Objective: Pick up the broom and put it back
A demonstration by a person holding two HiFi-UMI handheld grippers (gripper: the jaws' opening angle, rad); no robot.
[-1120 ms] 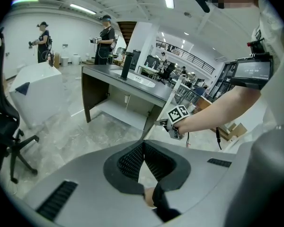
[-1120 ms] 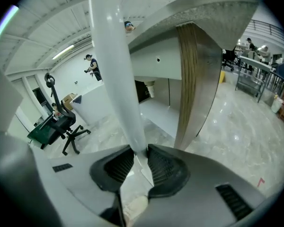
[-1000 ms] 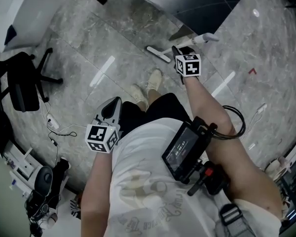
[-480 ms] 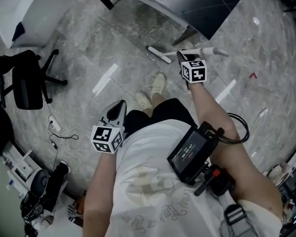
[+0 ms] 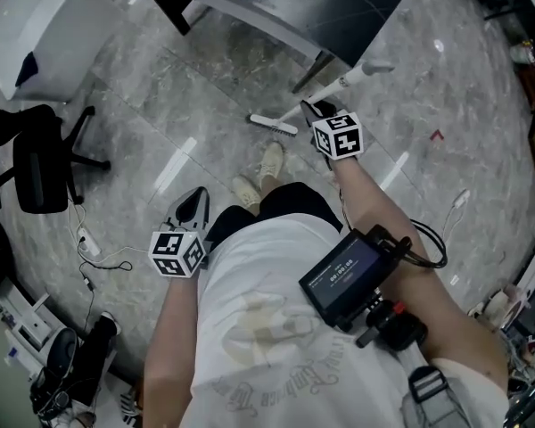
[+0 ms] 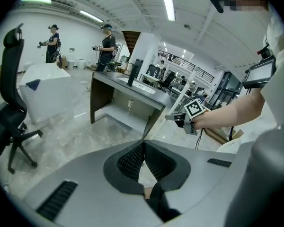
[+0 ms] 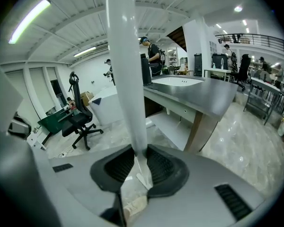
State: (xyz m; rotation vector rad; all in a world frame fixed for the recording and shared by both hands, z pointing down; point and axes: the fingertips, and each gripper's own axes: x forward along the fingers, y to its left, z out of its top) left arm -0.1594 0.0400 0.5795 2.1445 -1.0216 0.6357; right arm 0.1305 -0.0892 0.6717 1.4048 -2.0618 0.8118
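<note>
I've got R gripper (image 5: 316,108) clamped on broom (image 7: 126,79) handle; L gripper (image 5: 196,201) jaws together, empty. Step 1 of 2 looks done; put-back left.

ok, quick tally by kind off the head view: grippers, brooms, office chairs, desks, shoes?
grippers: 2, left gripper and right gripper
broom: 1
office chair: 1
desk: 1
shoes: 2
total: 7
</note>
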